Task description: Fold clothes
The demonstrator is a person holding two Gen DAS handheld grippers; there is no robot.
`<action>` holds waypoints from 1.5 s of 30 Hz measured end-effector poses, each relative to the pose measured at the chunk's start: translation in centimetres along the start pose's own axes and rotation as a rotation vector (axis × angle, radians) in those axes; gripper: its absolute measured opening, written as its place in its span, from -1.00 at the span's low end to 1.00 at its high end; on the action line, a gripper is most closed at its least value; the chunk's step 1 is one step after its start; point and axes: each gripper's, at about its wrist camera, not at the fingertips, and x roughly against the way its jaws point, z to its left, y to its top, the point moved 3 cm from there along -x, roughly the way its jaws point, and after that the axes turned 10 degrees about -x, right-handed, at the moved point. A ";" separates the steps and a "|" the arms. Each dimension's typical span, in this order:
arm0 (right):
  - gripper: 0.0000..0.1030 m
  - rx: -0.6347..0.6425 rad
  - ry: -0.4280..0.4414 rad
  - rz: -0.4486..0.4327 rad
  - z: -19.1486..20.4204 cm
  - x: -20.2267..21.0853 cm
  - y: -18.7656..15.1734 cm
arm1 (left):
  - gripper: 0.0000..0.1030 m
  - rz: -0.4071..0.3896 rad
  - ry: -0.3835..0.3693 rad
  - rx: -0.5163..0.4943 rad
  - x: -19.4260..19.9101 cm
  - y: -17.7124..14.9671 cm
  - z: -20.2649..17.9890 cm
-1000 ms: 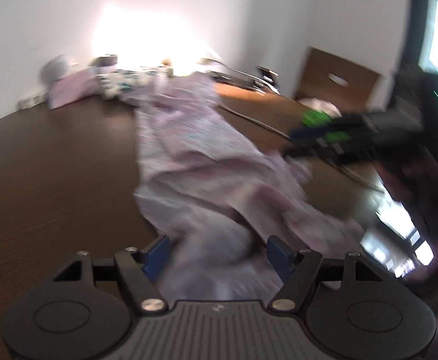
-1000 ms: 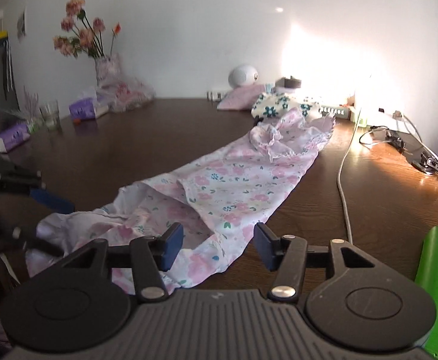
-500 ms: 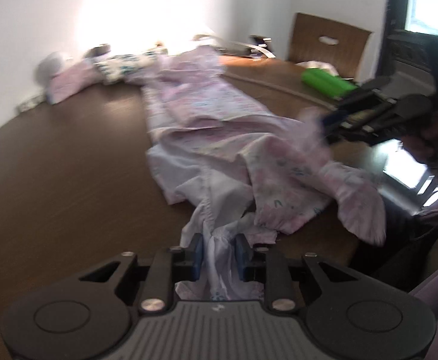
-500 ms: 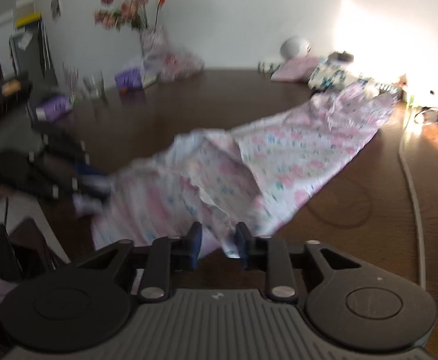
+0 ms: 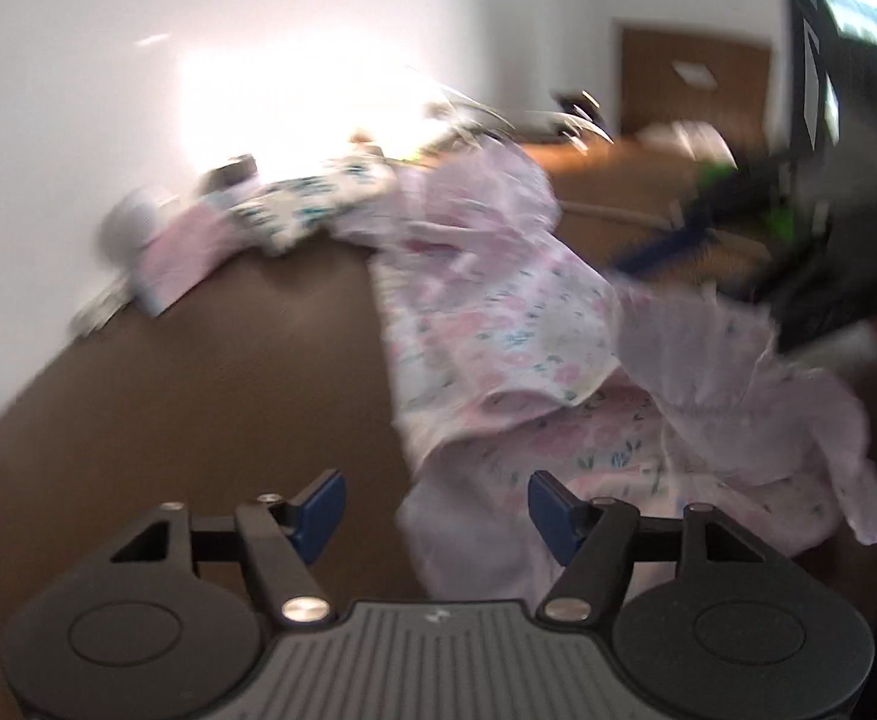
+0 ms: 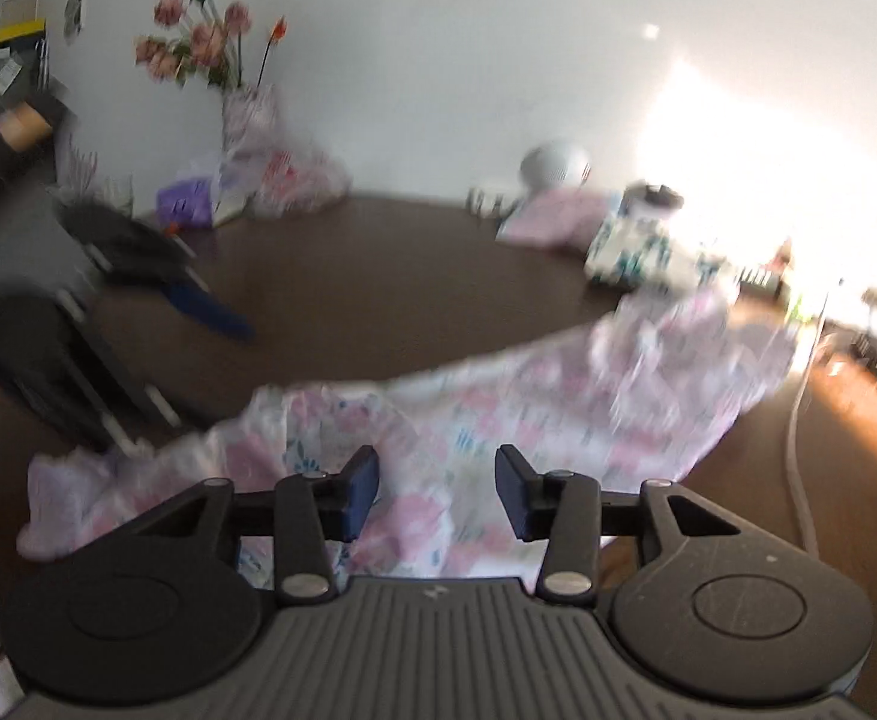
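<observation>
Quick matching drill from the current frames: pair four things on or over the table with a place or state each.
1. floral garment
2. left gripper
3. flower vase
4. white cable

a. jaws apart, empty
b. far left, by the wall
c. spread long across the tabletop
d. running along the table's right side

Pairs: 1-c, 2-a, 3-b, 4-d
</observation>
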 end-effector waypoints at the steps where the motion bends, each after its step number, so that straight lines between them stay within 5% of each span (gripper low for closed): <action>1: 0.01 0.015 0.003 -0.009 -0.2 0.9 0.4 | 0.26 0.006 -0.011 -0.045 -1.0 0.6 -0.2; 3: 0.30 0.042 0.034 0.019 -0.8 2.5 0.6 | 0.26 -0.003 -0.037 -0.067 -1.9 0.6 -0.2; 5: 0.37 0.064 0.087 0.084 -1.5 3.9 0.3 | 0.26 -0.011 -0.063 -0.090 -2.8 0.6 -0.2; 10: 0.39 -0.208 0.271 -0.010 -4.1 3.8 1.7 | 0.21 -0.033 -0.128 -0.145 -5.0 0.7 -0.2; 14: 0.18 -0.026 0.028 0.030 -1.9 -4.5 1.9 | -0.24 -0.048 -0.177 -0.144 -5.9 0.2 0.2; 20: -0.30 0.062 0.006 0.142 0.4 -10.4 -0.5 | -0.57 -0.091 -0.220 -0.037 -6.3 -0.6 1.3; 21: -0.60 0.020 0.015 0.138 0.0 -10.2 -0.5 | -0.57 -0.094 -0.223 -0.033 -6.2 -0.6 1.4; 24: -0.95 -0.091 -0.011 0.079 -1.3 -8.0 0.2 | -0.57 -0.096 -0.230 -0.020 -6.2 -0.7 1.6; 30: -0.97 -0.266 -0.201 -0.079 -7.5 1.8 -2.2 | -0.57 -0.097 -0.243 0.006 -6.2 -0.8 2.0; 34: -0.94 -0.397 -0.279 0.000 -9.9 4.0 -6.7 | -0.82 -0.109 -0.257 0.034 -5.8 -0.2 2.1; 37: -0.81 -0.416 -0.309 0.000 -10.0 4.9 -7.8 | -0.76 -0.157 -0.272 0.054 -4.8 1.2 2.0; 39: -0.61 -0.377 -0.312 -0.088 -9.5 6.1 -6.8 | -0.64 -0.189 -0.282 0.068 -4.2 2.2 1.9; 41: -0.43 -0.309 -0.307 -0.142 -9.0 6.0 -5.4 | 0.18 -0.217 -0.288 0.075 -3.6 3.2 1.7; 42: -0.42 -0.267 -0.300 -0.153 -8.7 5.5 -4.5 | 0.38 -0.210 -0.270 0.042 -3.9 4.1 0.8; 45: -0.19 -0.188 -0.343 -0.107 -9.2 1.7 -2.8 | 0.45 -0.123 -0.184 -0.086 -6.3 6.2 -2.1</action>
